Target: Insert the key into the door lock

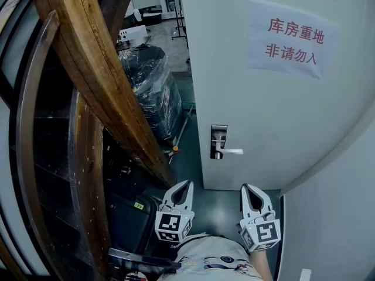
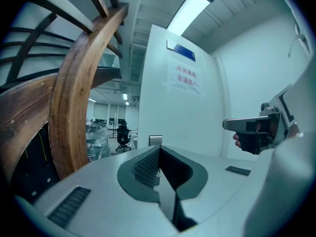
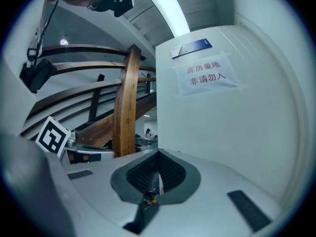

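Observation:
A white door (image 1: 275, 98) carries a steel lock plate (image 1: 218, 140) with a lever handle (image 1: 232, 151); in the left gripper view the plate (image 2: 155, 140) just shows above the jaws. My right gripper (image 1: 246, 187) hovers below the handle, short of the door, shut on a thin silver key (image 3: 159, 180) that stands up between its pads. My left gripper (image 1: 187, 184) sits beside it to the left, its jaws pressed together with nothing seen between them. The right gripper view does not show the lock.
A curved wooden stair rail (image 1: 94, 69) and glass panel fill the left. A plastic-wrapped pallet (image 1: 153, 92) stands beyond the door's edge. A black case (image 1: 132, 215) lies on the floor at lower left. A paper notice (image 1: 291, 38) hangs on the door. A wall (image 1: 334, 215) closes in the right.

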Demonstrator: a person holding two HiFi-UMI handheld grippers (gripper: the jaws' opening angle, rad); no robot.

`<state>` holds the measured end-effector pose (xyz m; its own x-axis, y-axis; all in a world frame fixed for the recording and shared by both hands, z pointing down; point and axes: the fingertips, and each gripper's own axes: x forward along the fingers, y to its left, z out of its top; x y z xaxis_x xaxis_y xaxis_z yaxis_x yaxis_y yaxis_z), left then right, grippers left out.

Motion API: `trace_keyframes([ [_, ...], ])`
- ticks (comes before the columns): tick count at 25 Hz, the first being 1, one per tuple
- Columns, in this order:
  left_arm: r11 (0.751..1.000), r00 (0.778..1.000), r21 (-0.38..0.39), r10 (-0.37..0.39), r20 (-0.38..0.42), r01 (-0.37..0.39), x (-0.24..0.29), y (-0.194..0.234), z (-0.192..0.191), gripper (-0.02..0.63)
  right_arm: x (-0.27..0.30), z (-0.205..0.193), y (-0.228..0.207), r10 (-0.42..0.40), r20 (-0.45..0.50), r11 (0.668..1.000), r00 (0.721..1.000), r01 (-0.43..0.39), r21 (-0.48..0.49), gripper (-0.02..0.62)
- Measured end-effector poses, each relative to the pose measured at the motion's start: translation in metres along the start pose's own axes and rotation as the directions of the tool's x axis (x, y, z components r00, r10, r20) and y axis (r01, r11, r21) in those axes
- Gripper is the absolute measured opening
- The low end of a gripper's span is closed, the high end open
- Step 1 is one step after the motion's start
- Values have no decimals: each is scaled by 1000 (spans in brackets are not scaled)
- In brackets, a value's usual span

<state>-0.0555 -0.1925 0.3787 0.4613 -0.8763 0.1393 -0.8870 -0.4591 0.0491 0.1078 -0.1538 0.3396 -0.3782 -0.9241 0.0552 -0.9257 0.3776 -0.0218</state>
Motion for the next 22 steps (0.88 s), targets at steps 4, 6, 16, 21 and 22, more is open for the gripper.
trace_keyframes([
  [4, 1000, 1000, 0, 3, -8, -3, -1, 1, -2, 5, 0, -1, 1, 1, -1, 1000, 1000, -1, 8, 5],
  [6, 1000, 1000, 0, 4, -13, -4, -2, 2, -3, 5, 0, -2, 1, 1, 2, 1000, 1000, -1, 15, 5],
  [16, 1000, 1000, 3, 6, -24, -6, -3, 5, -5, 5, 3, -6, 2, 2, 0, 1000, 1000, -2, 29, 5],
  [21, 1000, 1000, 1, 5, -23, -5, -2, 6, -6, 5, 5, -6, 1, 2, 2, 1000, 1000, -2, 29, 5],
  [22, 1000, 1000, 0, 5, -23, -5, -2, 6, -6, 5, 5, -6, 1, 2, 3, 1000, 1000, -2, 29, 5],
])
